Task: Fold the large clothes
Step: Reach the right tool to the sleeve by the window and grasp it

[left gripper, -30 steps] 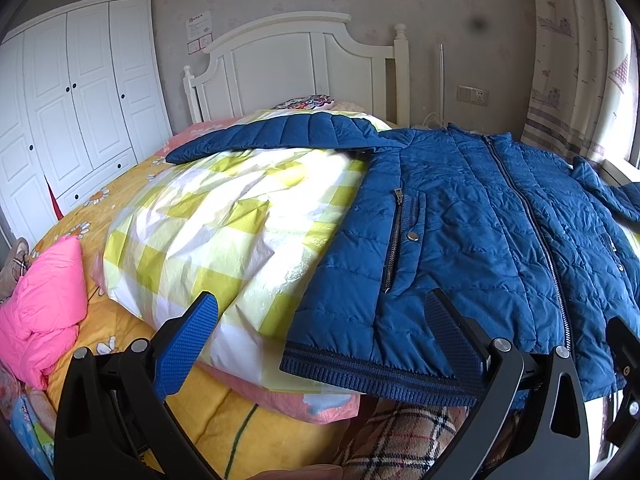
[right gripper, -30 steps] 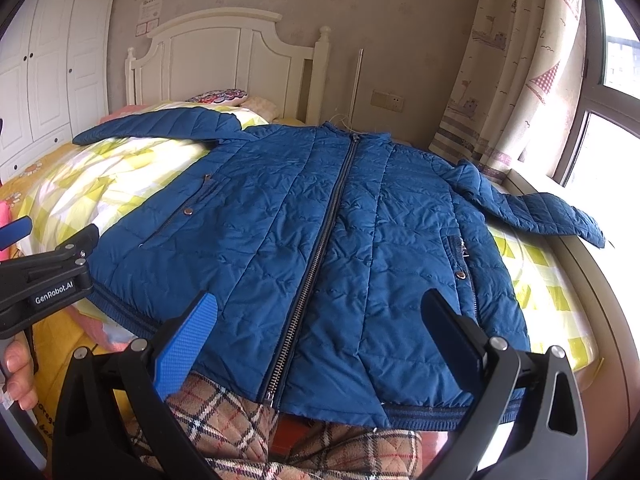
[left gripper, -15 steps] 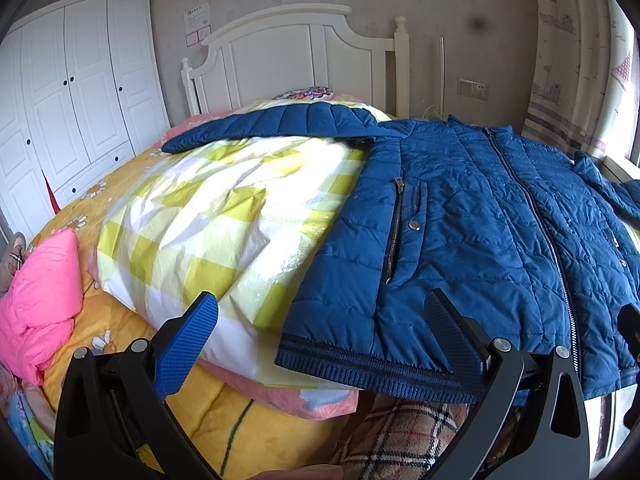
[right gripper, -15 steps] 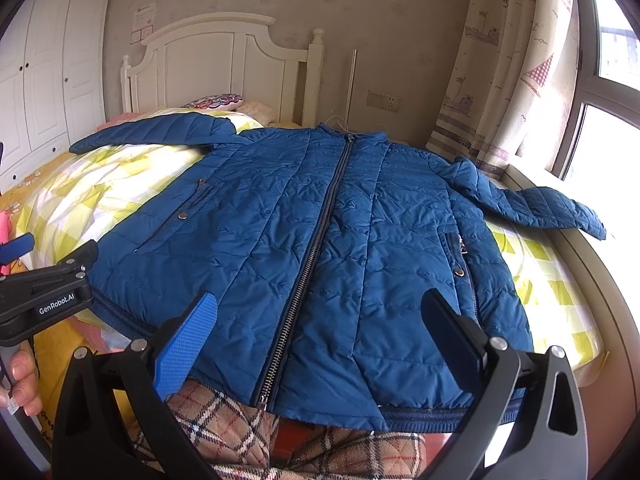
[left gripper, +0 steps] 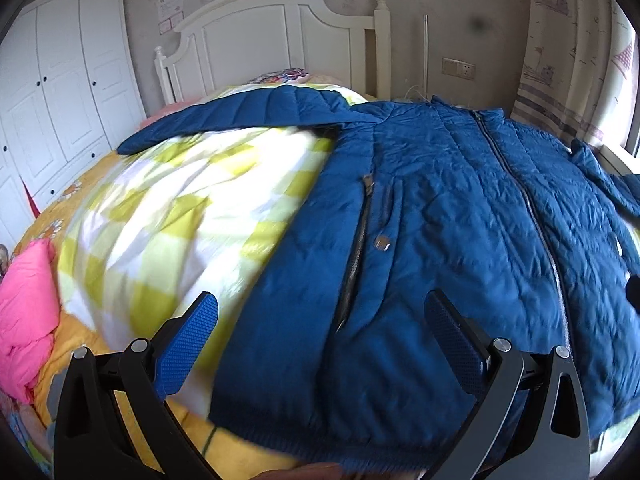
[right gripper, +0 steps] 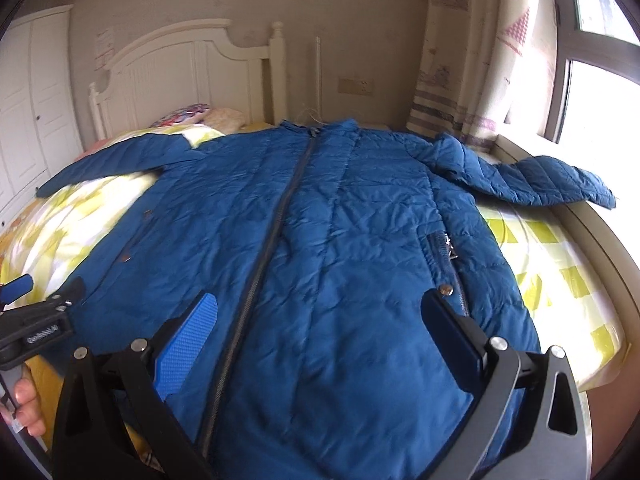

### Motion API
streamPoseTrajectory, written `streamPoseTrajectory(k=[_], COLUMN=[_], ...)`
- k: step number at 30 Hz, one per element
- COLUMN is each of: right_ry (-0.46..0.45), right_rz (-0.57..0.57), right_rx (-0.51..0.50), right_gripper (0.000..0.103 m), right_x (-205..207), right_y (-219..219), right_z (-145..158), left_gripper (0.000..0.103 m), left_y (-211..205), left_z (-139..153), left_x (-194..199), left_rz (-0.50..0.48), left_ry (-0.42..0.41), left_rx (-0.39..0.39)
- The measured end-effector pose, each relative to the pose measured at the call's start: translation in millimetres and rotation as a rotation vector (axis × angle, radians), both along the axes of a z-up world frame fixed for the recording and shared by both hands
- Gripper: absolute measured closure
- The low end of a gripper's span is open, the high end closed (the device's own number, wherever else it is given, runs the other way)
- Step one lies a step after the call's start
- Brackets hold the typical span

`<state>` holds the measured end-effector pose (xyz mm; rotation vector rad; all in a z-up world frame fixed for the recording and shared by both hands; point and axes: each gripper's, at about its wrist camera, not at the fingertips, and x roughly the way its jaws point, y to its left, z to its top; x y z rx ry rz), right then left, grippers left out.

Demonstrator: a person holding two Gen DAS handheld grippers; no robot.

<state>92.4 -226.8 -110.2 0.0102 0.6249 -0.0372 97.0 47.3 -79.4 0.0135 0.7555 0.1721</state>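
Observation:
A blue quilted jacket (left gripper: pixel 460 232) lies flat, front up and zipped, on a yellow-checked duvet (left gripper: pixel 192 208); it also shows in the right wrist view (right gripper: pixel 340 240). Its sleeves spread out to the left (left gripper: pixel 248 116) and to the right (right gripper: pixel 532 180). My left gripper (left gripper: pixel 320 324) is open and empty over the jacket's lower left hem. My right gripper (right gripper: pixel 316 320) is open and empty over the lower front, astride the zip (right gripper: pixel 276 232). The left gripper also shows in the right wrist view (right gripper: pixel 36 316).
A white headboard (left gripper: pixel 280 36) stands at the far end and a white wardrobe (left gripper: pixel 60 92) at the left. A pink garment (left gripper: pixel 24 312) lies at the bed's left edge. A curtain (right gripper: pixel 472 60) and a window (right gripper: pixel 600 80) are on the right.
Both grippers have moved forward and lower over the jacket's hem; the jacket now fills more of both views. Both stay open and the jacket has not moved.

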Motion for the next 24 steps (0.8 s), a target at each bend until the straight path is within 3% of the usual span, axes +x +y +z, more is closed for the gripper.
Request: streamPoseTrajectory(k=[14,24], right_ry=[0.069,0.101], right_rz=[-0.155,-0.284], right_rx=[0.045,0.091], right_gripper=[0.002,0.002], right_x=[103.4,160.9], right_y=[-84.6,-155.7], right_z=[5.4,4.6], left_gripper=[0.004,0.004], left_y=[-45.8,-80.3], left_z=[7.3,-12.1], left_x=[126.9,223.6], left_rz=[-0.074,-0.144], left_ry=[0.073,0.126], left_rx=[0.026,0.0])
